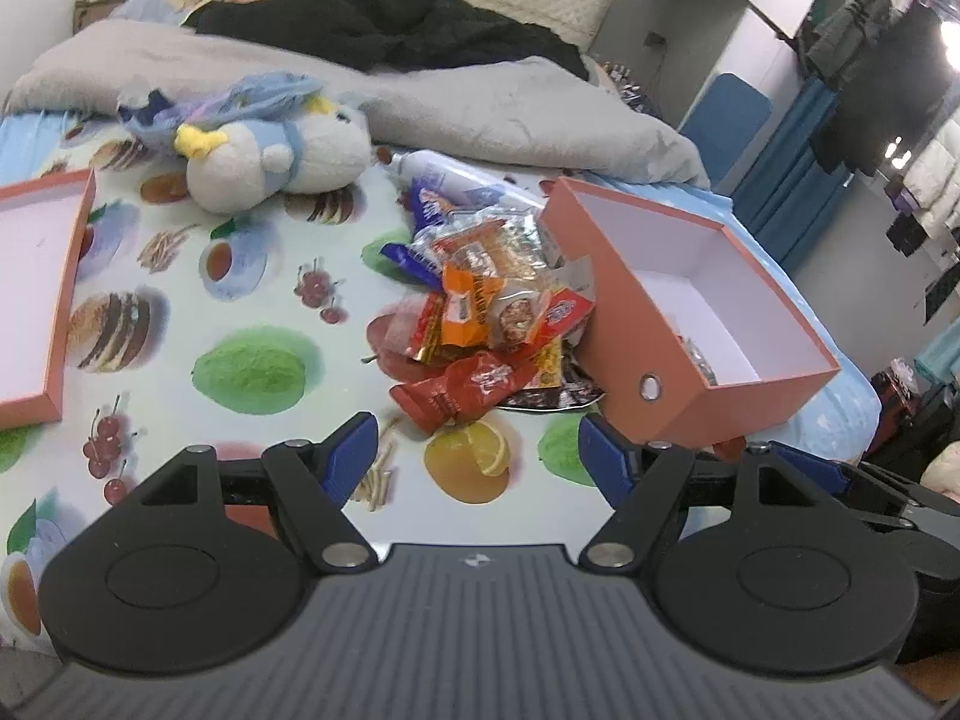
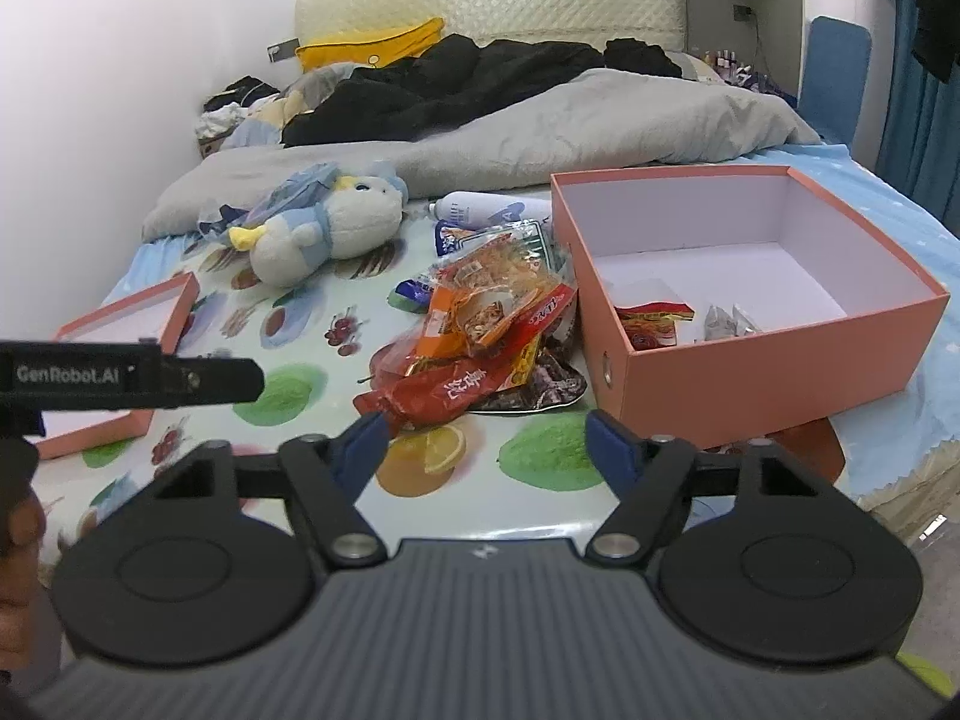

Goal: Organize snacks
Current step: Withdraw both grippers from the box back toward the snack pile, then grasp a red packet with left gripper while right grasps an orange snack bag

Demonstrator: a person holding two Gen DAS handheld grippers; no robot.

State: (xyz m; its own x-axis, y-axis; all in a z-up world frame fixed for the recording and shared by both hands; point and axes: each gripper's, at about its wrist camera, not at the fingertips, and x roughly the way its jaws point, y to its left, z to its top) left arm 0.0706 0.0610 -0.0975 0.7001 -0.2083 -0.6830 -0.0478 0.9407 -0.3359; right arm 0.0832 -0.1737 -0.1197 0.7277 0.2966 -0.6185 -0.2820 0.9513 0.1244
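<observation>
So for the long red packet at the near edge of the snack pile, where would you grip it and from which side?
Take the red packet by its tapered near-left end, which pokes clear of the snack pile toward the right gripper. Come in low from the near side, open jaws straddling that narrow end. Its far end lies under other wrappers, so pull it toward you before moving it to the orange box.

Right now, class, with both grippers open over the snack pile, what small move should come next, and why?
Probably ease the right gripper forward to the red packet and close on it: its jaws stand open and empty, the packet lies nearest its left finger, and the orange box beside the pile has room.
</observation>
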